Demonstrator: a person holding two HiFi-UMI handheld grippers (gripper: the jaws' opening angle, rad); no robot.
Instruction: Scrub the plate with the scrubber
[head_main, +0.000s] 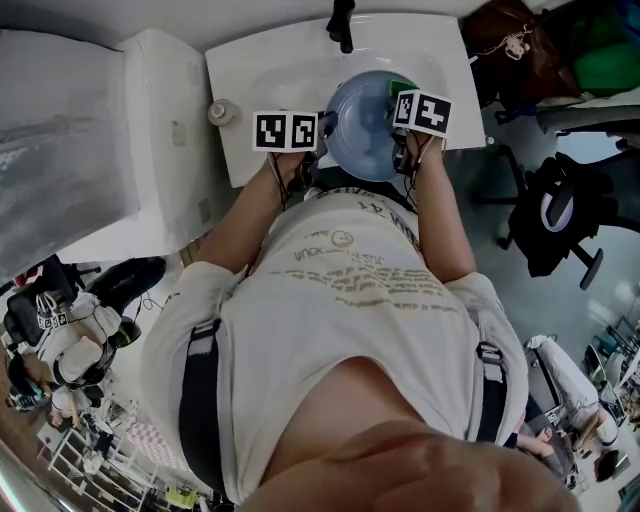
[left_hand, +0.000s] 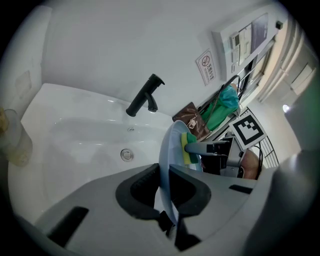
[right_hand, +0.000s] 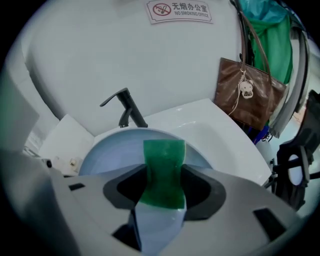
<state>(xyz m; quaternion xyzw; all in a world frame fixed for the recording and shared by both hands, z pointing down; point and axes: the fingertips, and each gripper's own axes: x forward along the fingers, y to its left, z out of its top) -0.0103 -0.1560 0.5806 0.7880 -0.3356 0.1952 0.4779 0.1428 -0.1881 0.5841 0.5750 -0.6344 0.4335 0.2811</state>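
White glazed porcelain fills the scene ahead of you: a smooth, rounded sink (head_main: 250, 85) set against a plain white wall, with a matte black angular faucet (head_main: 341, 25) at its back and a round metal drain (left_hand: 127, 154) in the bowl. A small pale translucent container (head_main: 222, 112) stands on the sink's left rim.

You hold the plate (head_main: 362, 125) up over the basin between your two grippers. It is a thin, round, glossy disc in pale blue, with a shallow curve towards its edge. Your left gripper (left_hand: 164, 190) has its dark jaws closed on the plate's near rim, so that in the left gripper view the plate runs away from you edge-on, as a narrow curved blade.

Your right gripper (right_hand: 162, 187) is clamped on the scrubber (right_hand: 164, 170), a soft rectangular sponge with a coarse green scouring layer and a yellow foam layer. The pinch bends it slightly at the waist. Its green side faces the right gripper's camera, and its yellow side lies against the plate's face near the upper rim.

To the right of the sink hangs a brown leather handbag (right_hand: 247, 92) with a small charm, and a no-smoking sign (right_hand: 179, 10) is fixed to the wall above.
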